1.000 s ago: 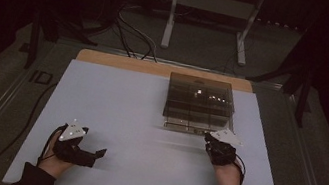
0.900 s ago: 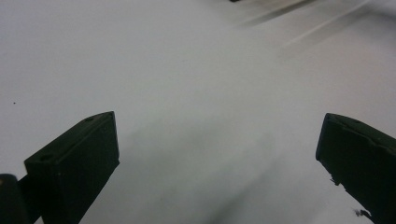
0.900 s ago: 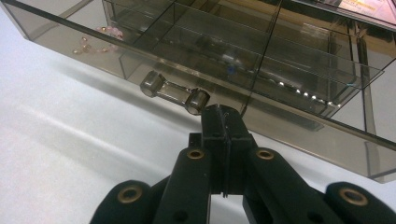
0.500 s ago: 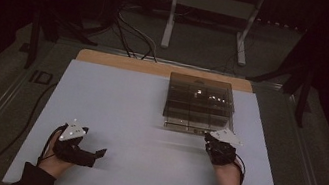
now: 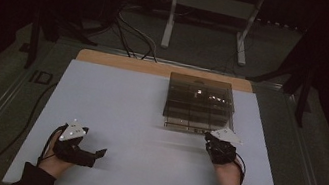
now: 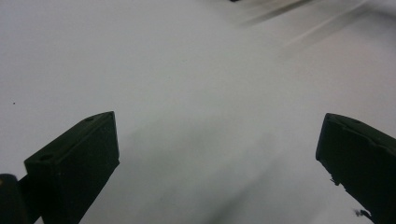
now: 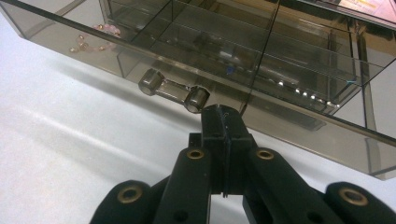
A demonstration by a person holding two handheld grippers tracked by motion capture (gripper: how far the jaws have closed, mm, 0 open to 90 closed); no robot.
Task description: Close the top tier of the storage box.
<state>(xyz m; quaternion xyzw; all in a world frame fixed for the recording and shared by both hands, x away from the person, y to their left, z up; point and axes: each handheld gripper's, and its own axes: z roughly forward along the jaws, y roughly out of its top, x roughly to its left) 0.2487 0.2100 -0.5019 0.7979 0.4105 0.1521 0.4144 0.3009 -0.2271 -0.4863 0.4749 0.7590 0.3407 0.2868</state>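
Observation:
A smoky clear drawer box [image 5: 199, 98] stands on the white table [image 5: 139, 108] at the back right, and its bottom drawer [image 5: 192, 126] sticks out a little toward me. My right gripper [image 5: 211, 141] sits just in front of that drawer. In the right gripper view its jaws [image 7: 224, 119] are pressed together with nothing between them, their tips right beside the drawer's clear bar handle [image 7: 173, 90]. Pink beads [image 7: 95, 37] lie in one compartment. My left gripper [image 5: 93, 155] rests near the table's front left, jaws wide apart [image 6: 217, 135] over bare white surface.
A wooden strip [image 5: 122, 61] runs along the table's far edge. Cables [image 5: 131, 36] and a metal stand [image 5: 205, 18] are on the dark floor beyond. A cable [image 5: 35, 111] trails off the table's left side.

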